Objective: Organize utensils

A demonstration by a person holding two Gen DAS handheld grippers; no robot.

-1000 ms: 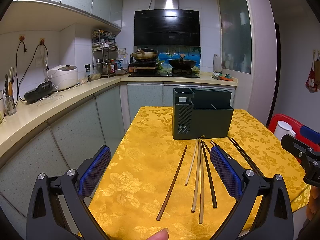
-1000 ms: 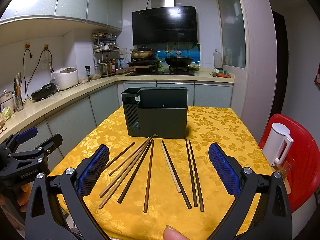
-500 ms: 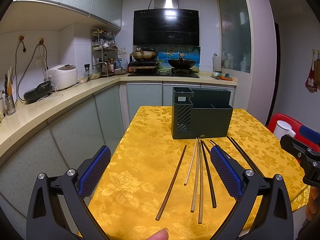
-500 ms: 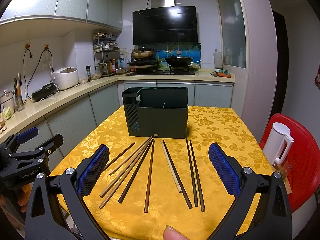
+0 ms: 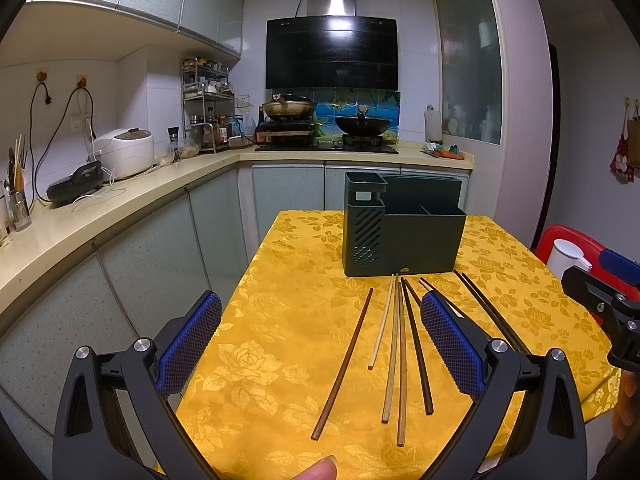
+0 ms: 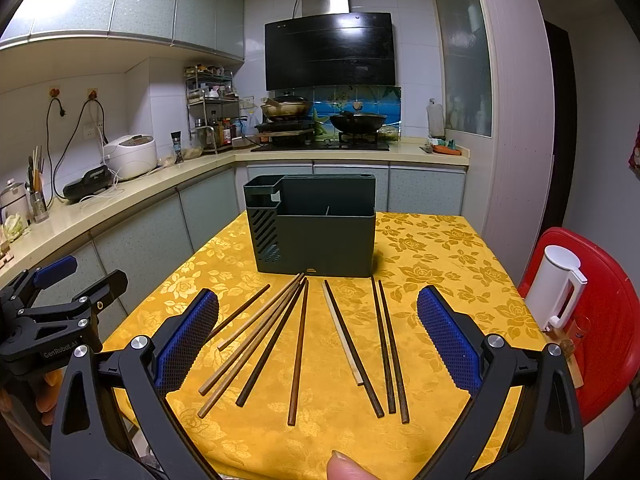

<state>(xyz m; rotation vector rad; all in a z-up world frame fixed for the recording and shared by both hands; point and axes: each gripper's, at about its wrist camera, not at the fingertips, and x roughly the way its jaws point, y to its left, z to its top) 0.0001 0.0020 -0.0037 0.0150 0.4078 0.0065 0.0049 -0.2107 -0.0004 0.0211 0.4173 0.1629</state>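
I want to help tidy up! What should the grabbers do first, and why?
Probably lower the right gripper onto the brown chopstick between its open fingers: every chopstick lies loose on the tablecloth, and the dark holder looks empty.

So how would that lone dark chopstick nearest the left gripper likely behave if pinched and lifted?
The dark chopstick looks thin and rigid, so probably light and stiff. Lying flat on the yellow tablecloth, it may roll or slip from the left gripper, now open above it.
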